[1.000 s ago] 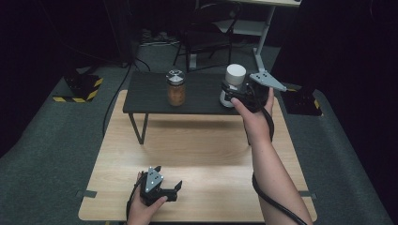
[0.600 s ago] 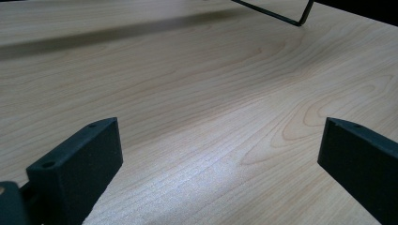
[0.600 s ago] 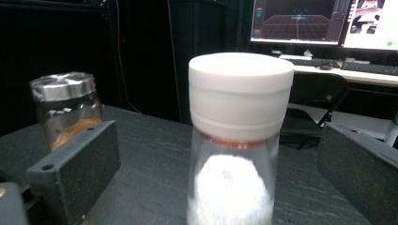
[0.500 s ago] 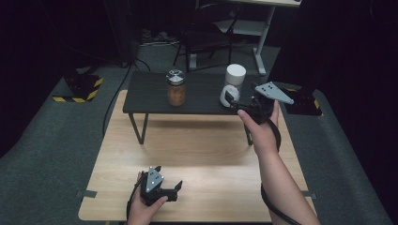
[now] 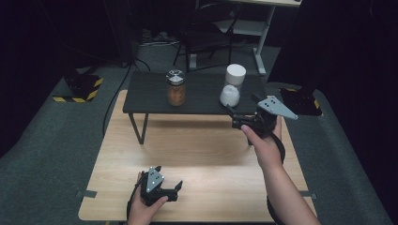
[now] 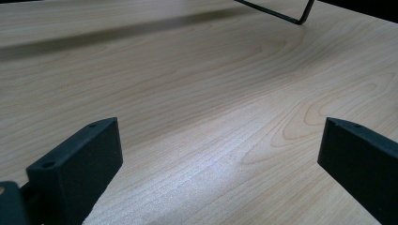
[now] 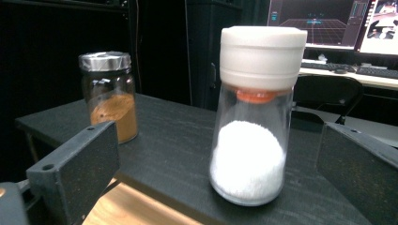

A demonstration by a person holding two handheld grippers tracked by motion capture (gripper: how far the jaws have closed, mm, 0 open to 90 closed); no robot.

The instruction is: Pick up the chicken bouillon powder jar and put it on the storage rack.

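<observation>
The right tool (image 5: 233,117) was open wide, just near the clear glass shaker with white powder and a white cap (image 7: 253,117) on the far black counter (image 5: 150,101). A bump could tip it.

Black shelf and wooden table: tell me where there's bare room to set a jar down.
On the black shelf, bare room lies left of the brown-powder jar and between it and the white-powder jar. The wooden table is bare between left gripper and right gripper. It is crowded around the white-powder jar.
</observation>
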